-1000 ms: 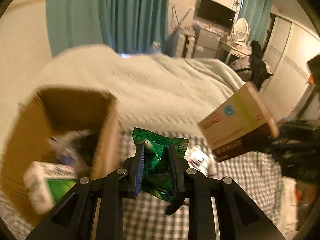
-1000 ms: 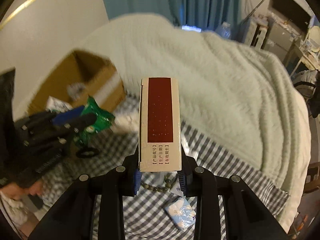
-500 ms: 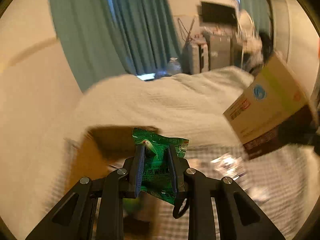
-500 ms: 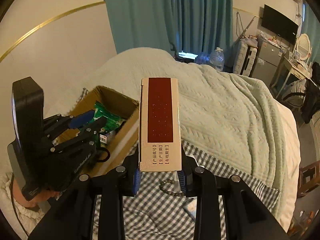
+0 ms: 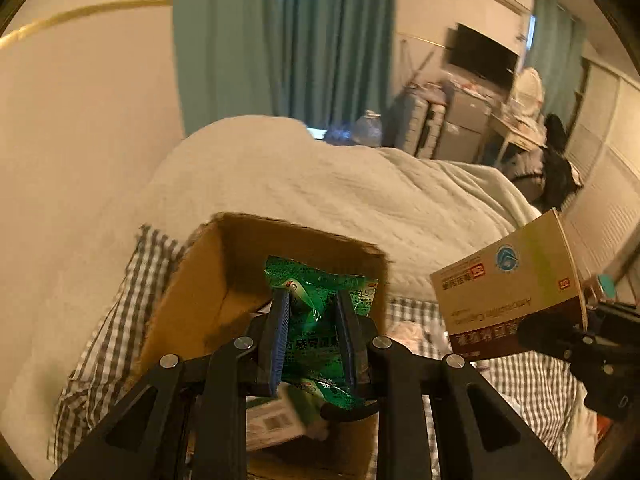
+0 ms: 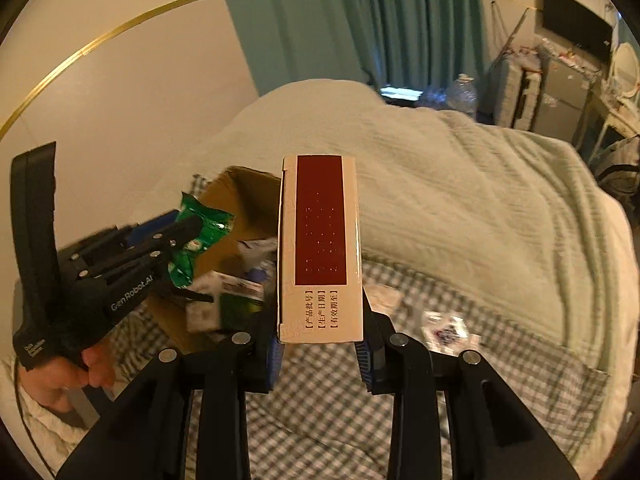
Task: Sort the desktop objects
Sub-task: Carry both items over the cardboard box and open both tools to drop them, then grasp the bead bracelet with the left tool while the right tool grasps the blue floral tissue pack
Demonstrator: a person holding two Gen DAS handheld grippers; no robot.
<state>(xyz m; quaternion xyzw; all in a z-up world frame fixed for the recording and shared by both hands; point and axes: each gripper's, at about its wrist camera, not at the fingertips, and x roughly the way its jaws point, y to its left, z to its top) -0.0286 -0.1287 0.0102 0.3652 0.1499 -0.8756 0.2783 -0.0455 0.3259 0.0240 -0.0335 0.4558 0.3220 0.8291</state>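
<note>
My left gripper (image 5: 312, 304) is shut on a green foil sachet (image 5: 316, 340) and hangs over the open cardboard box (image 5: 192, 304). That box holds a white and green carton (image 5: 276, 420) and other small packs. In the right wrist view the same gripper (image 6: 192, 224) with the green sachet (image 6: 200, 236) is above the cardboard box (image 6: 244, 184). My right gripper (image 6: 320, 336) is shut on a long beige medicine box (image 6: 320, 248) with a dark red panel, held just right of the cardboard box. The medicine box (image 5: 508, 288) shows at the right in the left wrist view.
The cardboard box stands on a grey checked cloth (image 6: 320, 412) over a bed with a pale green blanket (image 6: 460, 184). A small clear packet (image 6: 448, 328) lies on the cloth. A hand (image 6: 60, 380) holds the left gripper. Teal curtains (image 5: 312, 40) and cluttered furniture are behind.
Both grippers have risen and swung left toward the cardboard box. The green sachet, earlier beside the box, is now over its opening; the medicine box has come closer to it.
</note>
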